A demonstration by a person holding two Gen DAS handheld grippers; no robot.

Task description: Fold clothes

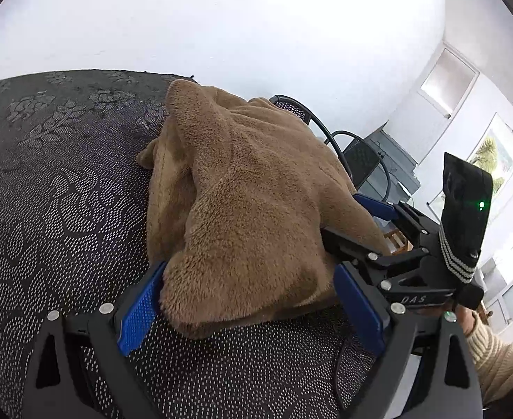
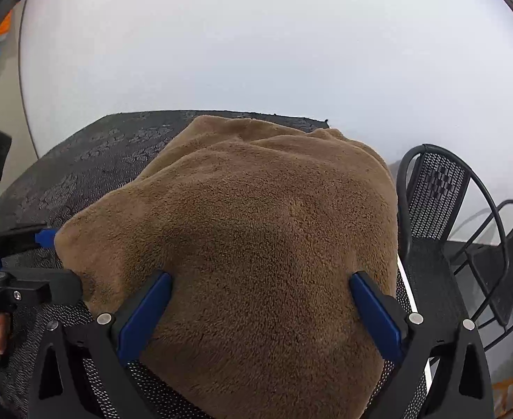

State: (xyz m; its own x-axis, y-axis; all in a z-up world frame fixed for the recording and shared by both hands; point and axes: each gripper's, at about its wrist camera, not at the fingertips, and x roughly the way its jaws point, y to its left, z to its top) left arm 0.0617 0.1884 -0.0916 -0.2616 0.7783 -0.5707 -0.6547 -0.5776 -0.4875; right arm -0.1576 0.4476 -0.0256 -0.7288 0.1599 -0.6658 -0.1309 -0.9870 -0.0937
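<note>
My left hand-held gripper (image 1: pixel 249 300) and right hand-held gripper (image 2: pixel 260 310) straddle the brown fleece garment (image 2: pixel 242 230) on the desk (image 1: pixel 53 188), jaws wide, gripping nothing.

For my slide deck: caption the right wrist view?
Right tool open, straddling a brown fleece garment heaped on the dark patterned table.

The brown garment (image 2: pixel 256 230) is fuzzy matt fleece; the tablecloth (image 1: pixel 64 192) is dark woven fabric; the chair (image 2: pixel 434 188) is perforated black metal.
</note>
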